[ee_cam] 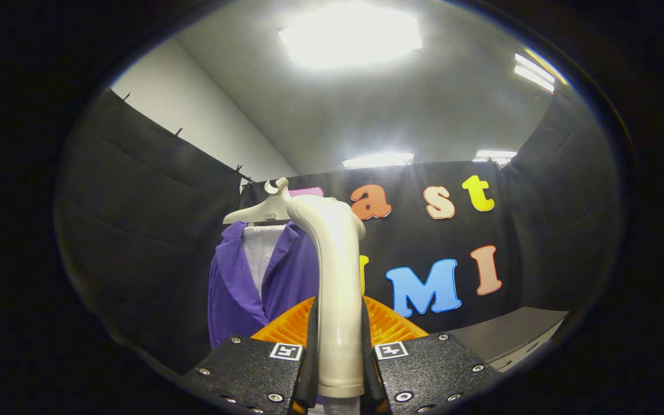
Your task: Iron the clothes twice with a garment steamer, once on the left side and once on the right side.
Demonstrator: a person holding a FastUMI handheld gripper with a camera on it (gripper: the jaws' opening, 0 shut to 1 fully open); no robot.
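Gripper clenched on cream steamer handle, upright between fingers. Purple jacket on white hanger just beyond, left of steamer head. Likely approach step; next: bring head onto jacket's left side.

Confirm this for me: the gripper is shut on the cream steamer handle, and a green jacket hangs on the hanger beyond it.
One detail is wrong: the jacket is purple, not green. The gripper view shows it hanging on the pale hanger over a white garment, beyond the fingers. The rest stands: the gripper is shut on the cream steamer handle, both fingers pressing its sides.
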